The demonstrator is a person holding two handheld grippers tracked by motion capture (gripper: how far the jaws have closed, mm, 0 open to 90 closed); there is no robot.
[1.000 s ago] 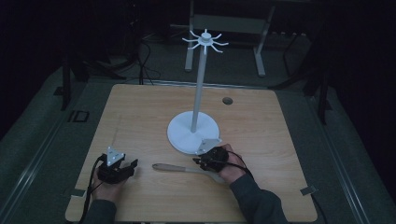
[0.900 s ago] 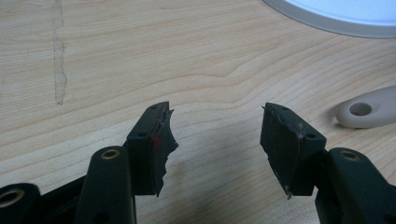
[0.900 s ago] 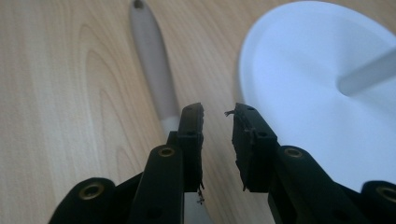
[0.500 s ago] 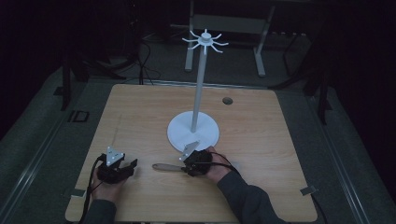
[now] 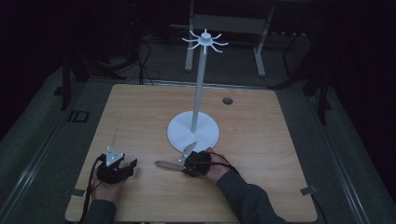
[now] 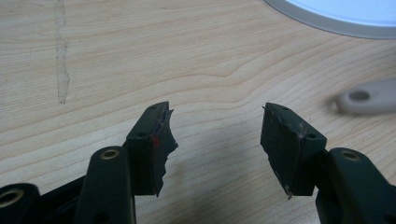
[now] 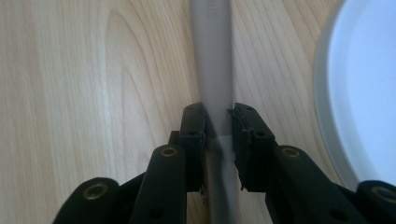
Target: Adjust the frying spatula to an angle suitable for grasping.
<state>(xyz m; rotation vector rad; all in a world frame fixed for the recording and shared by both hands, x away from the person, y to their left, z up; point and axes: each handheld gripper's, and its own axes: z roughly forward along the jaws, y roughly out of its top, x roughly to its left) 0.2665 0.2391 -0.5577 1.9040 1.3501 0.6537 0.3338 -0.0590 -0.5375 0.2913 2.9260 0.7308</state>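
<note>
A grey utensil (image 5: 166,164) with a hole in its handle end lies flat on the wooden table (image 5: 261,140), in front of a white stand. My right gripper (image 5: 190,164) is over its right part. In the right gripper view the two jaws press against both sides of the grey utensil (image 7: 212,56), so my right gripper (image 7: 218,116) is shut on it. My left gripper (image 5: 130,164) rests on the table to the left, and in its own view my left gripper (image 6: 215,121) is open with bare wood between the jaws. The utensil's holed end (image 6: 364,95) lies ahead to its right.
The white stand (image 5: 198,84) has a round base (image 5: 180,133) and a ring of hooks (image 5: 204,39) on top of a tall pole. Its base (image 7: 364,93) lies close beside my right gripper. A small dark hole (image 5: 227,100) sits in the table's far side.
My right hand has slid left along the table onto the utensil, and its jaws now clamp it. The left gripper has not moved.
</note>
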